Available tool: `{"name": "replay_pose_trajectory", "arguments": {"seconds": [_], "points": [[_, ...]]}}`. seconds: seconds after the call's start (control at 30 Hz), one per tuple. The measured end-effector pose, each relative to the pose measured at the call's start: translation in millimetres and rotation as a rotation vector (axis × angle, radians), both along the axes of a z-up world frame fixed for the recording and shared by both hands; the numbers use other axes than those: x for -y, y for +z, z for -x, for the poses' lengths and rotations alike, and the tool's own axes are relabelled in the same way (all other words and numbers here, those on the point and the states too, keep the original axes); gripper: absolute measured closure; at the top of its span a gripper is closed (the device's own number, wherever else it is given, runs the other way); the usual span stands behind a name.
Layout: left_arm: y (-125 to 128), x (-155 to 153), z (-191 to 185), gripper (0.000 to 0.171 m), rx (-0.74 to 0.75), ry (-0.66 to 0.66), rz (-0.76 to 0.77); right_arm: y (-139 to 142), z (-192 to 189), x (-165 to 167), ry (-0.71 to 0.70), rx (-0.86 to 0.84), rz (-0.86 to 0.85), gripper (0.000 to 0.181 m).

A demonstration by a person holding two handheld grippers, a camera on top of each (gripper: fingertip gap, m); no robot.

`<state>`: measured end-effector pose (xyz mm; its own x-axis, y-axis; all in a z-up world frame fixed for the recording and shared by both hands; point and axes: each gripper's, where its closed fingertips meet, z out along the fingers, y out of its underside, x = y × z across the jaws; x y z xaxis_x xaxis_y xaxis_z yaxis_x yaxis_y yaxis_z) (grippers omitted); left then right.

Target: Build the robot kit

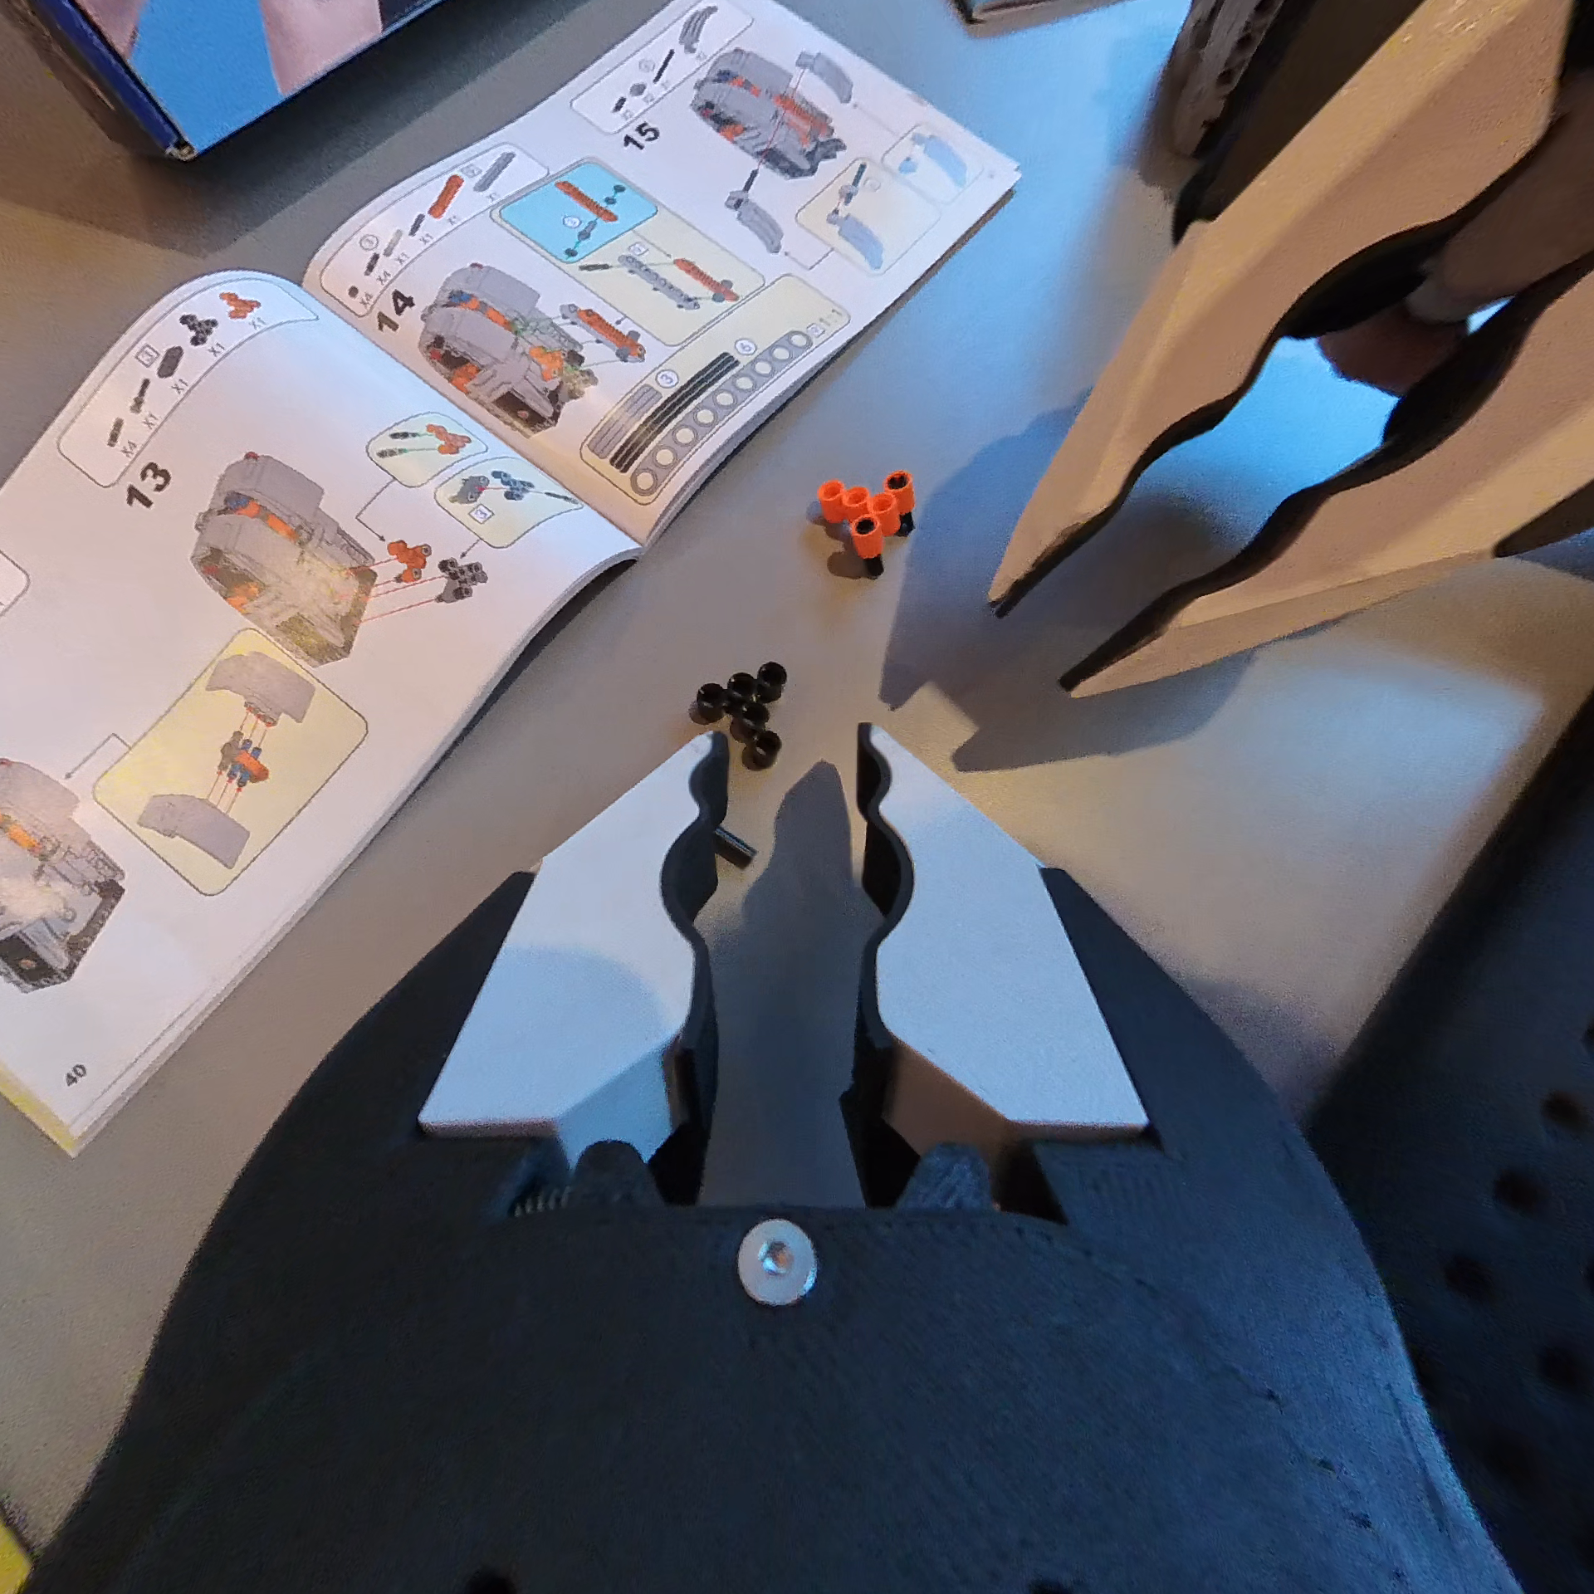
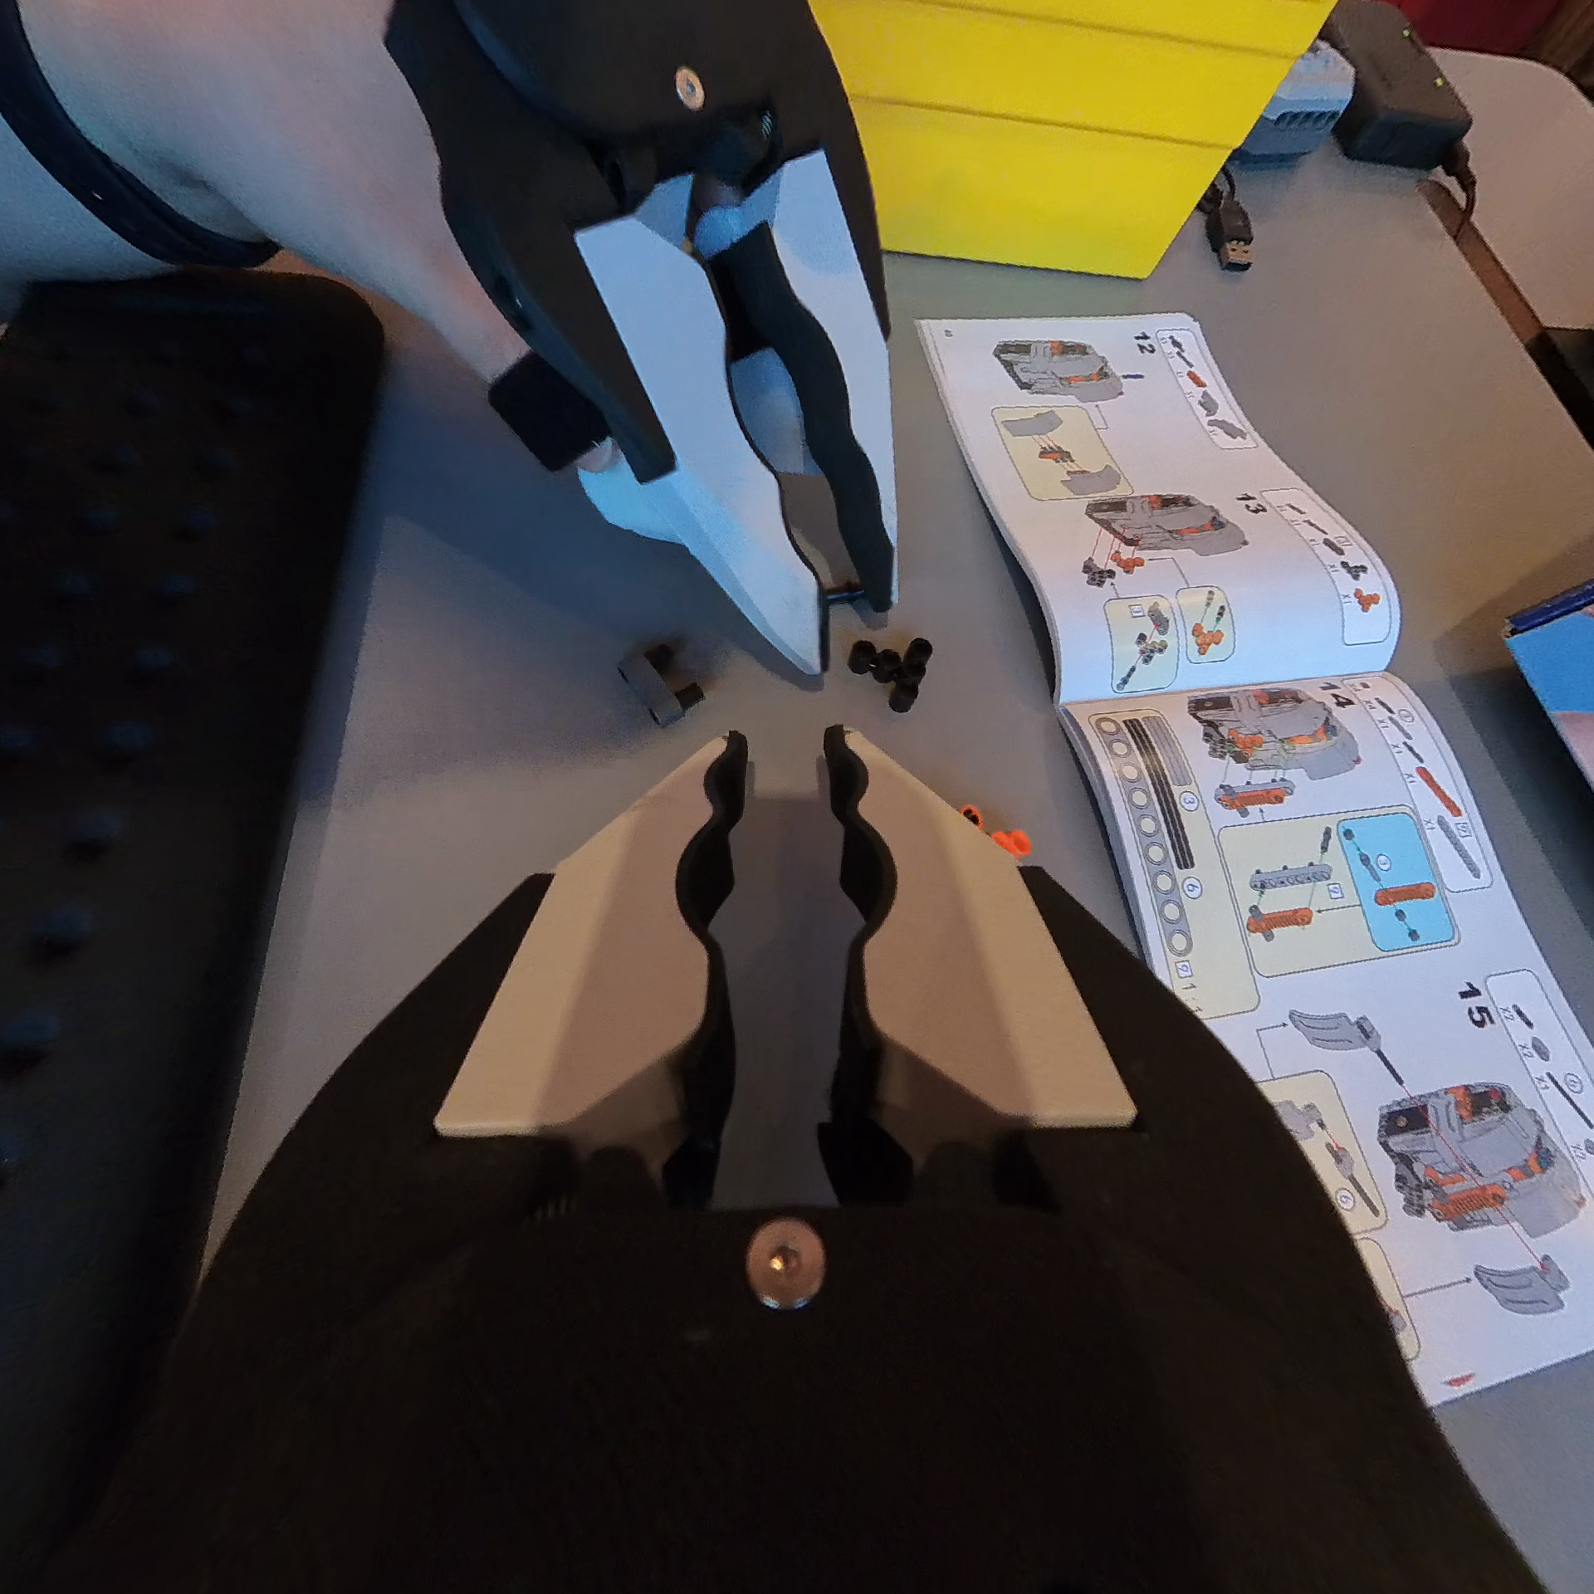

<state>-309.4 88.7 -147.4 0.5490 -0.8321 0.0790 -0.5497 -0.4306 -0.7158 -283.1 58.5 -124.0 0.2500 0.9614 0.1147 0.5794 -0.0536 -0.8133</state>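
- left claw (image 1: pixel 787 742) hangs low over the grey surface (image 1: pixel 1208 862), fingers apart; a small black pin (image 2: pixel 844 593) sits between its tips, contact unclear
- black connector piece (image 1: pixel 743 709) lies just beside the left claw's tip
- right claw (image 2: pixel 785 743) hovers with fingers apart, gripping nothing
- orange connector piece (image 1: pixel 865 511) lies on the surface near the right claw
- grey block with black pegs (image 2: pixel 660 683) rests near both claws
- open instruction booklet (image 1: pixel 345 517) lies beside the pieces
- yellow bin (image 2: pixel 1052 129) stands behind; contents hidden
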Motion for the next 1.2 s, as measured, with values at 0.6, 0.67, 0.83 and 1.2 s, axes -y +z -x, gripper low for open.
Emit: {"name": "replay_pose_trajectory", "arguments": {"seconds": [0.6, 0.67, 0.83, 1.2], "points": [[-7, -6, -1, 0.161, 0.000, -0.024, -0.015, -6, -8, -6, -0.016, -0.001, 0.046, 0.164], [-6, -8, 2, 0.160, -0.024, -0.016, -0.055, -7, -8, -7, -0.017, 0.001, 0.045, 0.164], [-1, -8, 2, 0.158, 0.007, -0.015, -0.062, -8, -9, -7, -0.017, 0.003, 0.045, 0.164], [-9, -12, 3, 0.154, -0.032, -0.064, -0.063, -13, -10, -7, -0.009, 0.021, 0.057, 0.164]]}}
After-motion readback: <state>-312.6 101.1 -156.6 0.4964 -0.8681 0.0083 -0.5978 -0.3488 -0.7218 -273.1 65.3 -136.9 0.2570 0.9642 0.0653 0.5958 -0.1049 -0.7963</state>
